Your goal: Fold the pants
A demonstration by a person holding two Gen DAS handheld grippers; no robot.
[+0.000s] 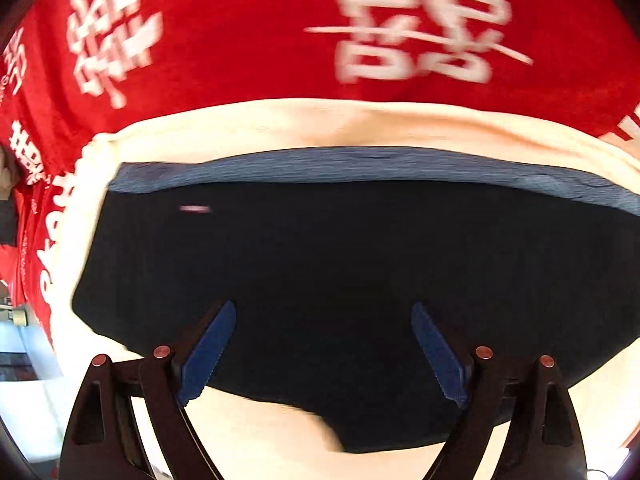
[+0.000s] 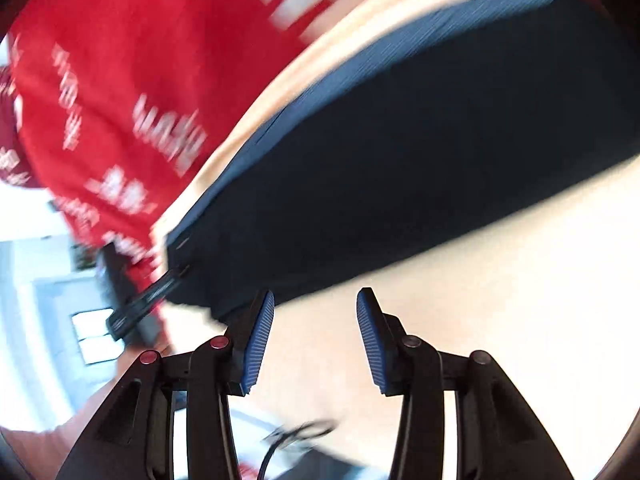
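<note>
The dark navy pants (image 1: 320, 248) lie folded flat on a cream cloth (image 1: 280, 124), with a lighter blue ribbed band (image 1: 360, 164) along their far edge. My left gripper (image 1: 323, 305) hovers over the near part of the pants, its jaws wide open and its blue pads (image 1: 212, 348) apart from the fabric. In the right wrist view the pants (image 2: 400, 160) run diagonally, and a dark drawstring (image 2: 156, 290) sticks out at their left corner. My right gripper (image 2: 316, 294) is open beside the pants' near edge, over the bare cream cloth (image 2: 480, 280), with nothing between its fingers.
A red cloth with white characters (image 1: 240, 40) lies under the cream cloth and spreads beyond it to the far side and left; it also shows in the right wrist view (image 2: 120, 80). A pale floor and furniture (image 2: 48, 280) show past the table's left edge. Both views are motion-blurred.
</note>
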